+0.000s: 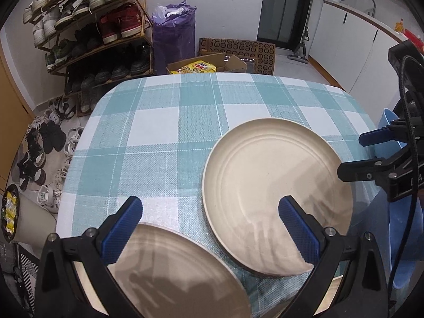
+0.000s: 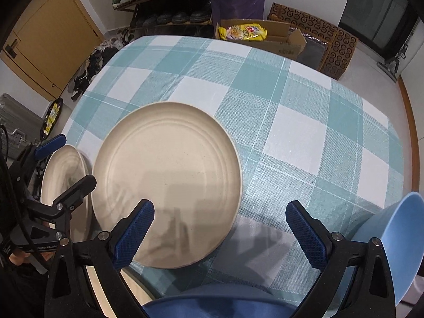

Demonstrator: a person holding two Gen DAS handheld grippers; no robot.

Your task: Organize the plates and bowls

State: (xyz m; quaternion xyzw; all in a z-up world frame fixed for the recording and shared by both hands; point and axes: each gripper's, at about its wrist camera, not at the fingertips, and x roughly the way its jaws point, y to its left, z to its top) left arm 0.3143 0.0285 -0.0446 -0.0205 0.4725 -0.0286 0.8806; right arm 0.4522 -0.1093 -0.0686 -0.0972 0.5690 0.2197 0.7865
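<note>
a table is wearing a teal and white checked tablecloth point(image 1: 159, 122), and two cream plates are lying flat on it. the larger-looking cream plate point(image 2: 167, 182) is sitting near the middle of the near half of the cloth, also showing in the left wrist view point(image 1: 275, 190), and a second cream plate point(image 1: 172, 273) is resting just beside it toward the left edge of the table, the two rims close but apart point(image 2: 66, 180). the left gripper point(image 1: 209, 230) is hovering over the gap between both plates with its blue-padded fingers spread wide and nothing between them. the right gripper point(image 2: 220, 233) is hanging above the near rim of the middle plate, its fingers likewise standing far apart and holding nothing. a light blue bowl point(image 2: 397, 241) is sitting at the right edge of the table, just outside the right finger, and a darker blue rim point(image 2: 217, 304) is showing at the bottom of the right wrist view. beyond the table, a shoe rack point(image 1: 98, 26) and a cardboard box point(image 1: 209, 63) are standing on the floor.
</note>
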